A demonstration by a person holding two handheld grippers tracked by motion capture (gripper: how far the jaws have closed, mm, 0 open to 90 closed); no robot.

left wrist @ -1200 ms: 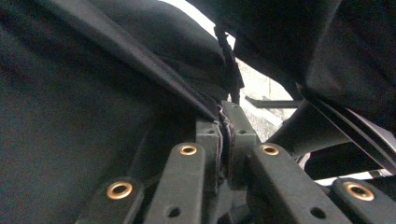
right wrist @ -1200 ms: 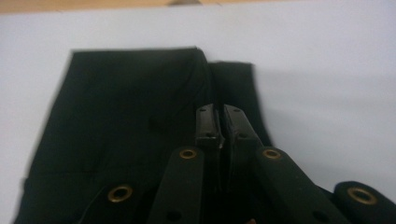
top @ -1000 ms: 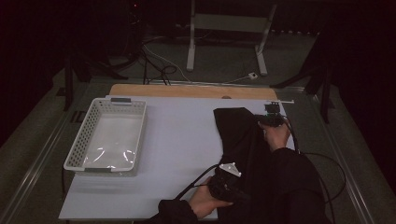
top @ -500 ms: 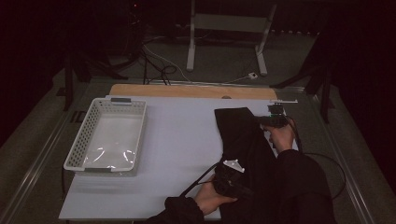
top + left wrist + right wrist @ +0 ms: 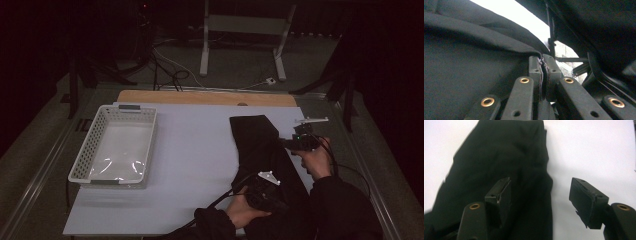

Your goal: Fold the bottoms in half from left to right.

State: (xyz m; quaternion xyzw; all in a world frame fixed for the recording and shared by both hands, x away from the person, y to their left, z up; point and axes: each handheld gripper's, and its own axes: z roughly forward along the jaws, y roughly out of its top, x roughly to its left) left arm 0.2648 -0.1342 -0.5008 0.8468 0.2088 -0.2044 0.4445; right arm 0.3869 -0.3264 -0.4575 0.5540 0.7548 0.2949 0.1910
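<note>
From the high view I see the black garment (image 5: 257,145) lying on the white table surface (image 5: 195,150), toward its right side, running from a folded end near the far edge down to the near edge, where it passes under my forearms. My left gripper (image 5: 264,192) sits low on the cloth near the near edge; in the left gripper view its jaws are pressed together on a fold of the garment (image 5: 474,70), with a thin seam of fabric pinched between the pads (image 5: 535,72). My right gripper (image 5: 299,142) is at the garment's right edge, further up the table. In the right gripper view its jaws stand wide apart and have just been opening; the left pad (image 5: 503,195) hovers over the black cloth (image 5: 506,157), the right pad (image 5: 584,200) over bare white surface, and neither presses on the fabric, so I record nothing gripped on that side. A white slatted basket (image 5: 80,160) stands at the left of the table, well apart from the garment, with a clear plastic sheet (image 5: 117,162) lying inside it
</note>
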